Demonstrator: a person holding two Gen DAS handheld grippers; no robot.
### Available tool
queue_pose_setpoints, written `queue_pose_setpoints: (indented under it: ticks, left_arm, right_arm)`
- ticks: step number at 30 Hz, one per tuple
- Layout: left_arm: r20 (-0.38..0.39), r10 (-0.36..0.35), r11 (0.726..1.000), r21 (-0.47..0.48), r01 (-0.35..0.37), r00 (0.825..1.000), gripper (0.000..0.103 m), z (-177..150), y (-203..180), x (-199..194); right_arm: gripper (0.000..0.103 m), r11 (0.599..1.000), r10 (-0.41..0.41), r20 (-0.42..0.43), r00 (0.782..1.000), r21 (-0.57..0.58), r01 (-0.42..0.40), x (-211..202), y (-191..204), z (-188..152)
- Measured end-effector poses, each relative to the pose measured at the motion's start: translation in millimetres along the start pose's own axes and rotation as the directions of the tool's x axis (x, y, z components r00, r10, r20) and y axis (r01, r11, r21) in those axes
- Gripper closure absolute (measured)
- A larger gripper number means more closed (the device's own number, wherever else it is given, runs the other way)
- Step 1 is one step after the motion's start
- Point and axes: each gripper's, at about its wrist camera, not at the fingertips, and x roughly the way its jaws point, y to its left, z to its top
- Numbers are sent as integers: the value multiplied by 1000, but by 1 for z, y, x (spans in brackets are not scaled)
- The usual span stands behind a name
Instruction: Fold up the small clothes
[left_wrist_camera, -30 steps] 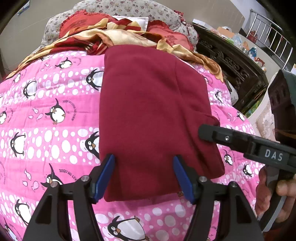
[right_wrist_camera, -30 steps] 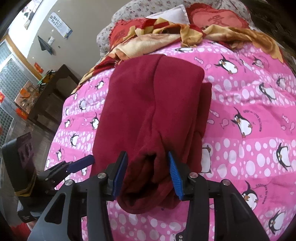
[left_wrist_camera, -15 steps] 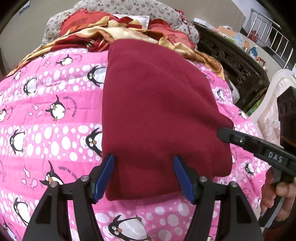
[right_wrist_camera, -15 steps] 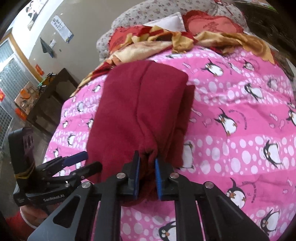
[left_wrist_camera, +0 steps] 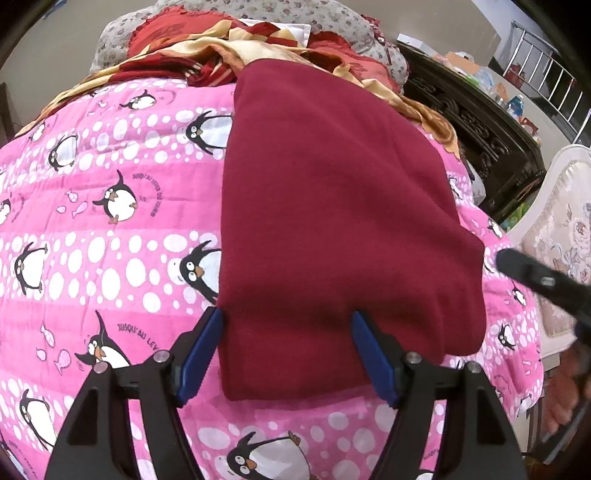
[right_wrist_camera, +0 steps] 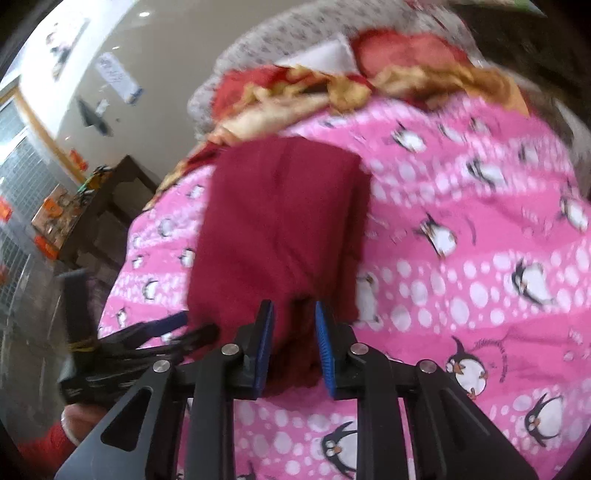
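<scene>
Both tongs [left_wrist_camera: 286,350] [right_wrist_camera: 293,354] opening astride maroon garment [left_wrist_camera: 332,206], lengthwise toward pillows [left_wrist_camera: 258,22].

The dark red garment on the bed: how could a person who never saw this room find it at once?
Look at the pink quilt with penguins and white dots that covers the bed. In its middle lies a dark red fleece garment, folded into a long block, its far end near the crumpled red and gold cloth. It alone is plain, with no pattern.
</scene>
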Motion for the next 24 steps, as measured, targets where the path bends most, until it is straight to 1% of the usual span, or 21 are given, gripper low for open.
queue_pose_setpoints:
  ticks: [2,3,6,7,8,12,15,16,18,20,21,23,24]
  left_arm:
    - [-1,3,1000,0,-3,1000,26,0,0,0]
    - [-2,5,1000,0,-5,1000,26,1,-1,1]
    - [-4,4,1000,-2,-4,1000,25,2,0,1]
    - [-5,4,1000,-2,-4,1000,25,2,0,1]
    - [-4,3,1000,-2,-3,1000,25,1,0,1]
    - [-3,9,1000,0,-9,1000,24,1,0,3]
    - [-2,12,1000,-2,-12,1000,24,1,0,3]
    - [-3,11,1000,-5,-11,1000,24,0,0,3]
    - [-7,10,1000,-8,-10,1000,23,1,0,4]
    - [-10,12,1000,-9,-13,1000,23,2,0,4]
    - [-11,12,1000,-9,-12,1000,23,2,1,5]
    - [-10,8,1000,-12,-8,1000,22,1,1,4]
    - [-10,6,1000,-14,-7,1000,22,1,2,4]
  right_arm:
    - [54,998,34,-31,999,-60,-36,2,15,-1]
    - [54,995,21,-57,998,-97,-27,7,22,-4]
    - [54,991,-56,-110,992,-129,42,20,26,-14]
    - [54,989,-92,-117,989,-127,77,22,22,-18]
    - [54,989,-104,-119,987,-121,89,21,19,-21]
    - [51,999,-26,-131,991,-43,21,20,5,-28]
    - [50,1000,-11,-139,990,-11,9,26,3,-31]
    - [50,1000,8,-134,991,0,-8,26,2,-31]
    - [46,999,42,-131,991,29,-38,29,2,-31]
    - [46,999,31,-141,990,38,-26,35,0,-32]
    - [47,1000,21,-146,989,26,-17,36,-1,-34]
    - [69,1000,13,-129,992,10,-12,32,0,-34]
    - [69,1000,10,-107,994,8,-9,27,-1,-35]
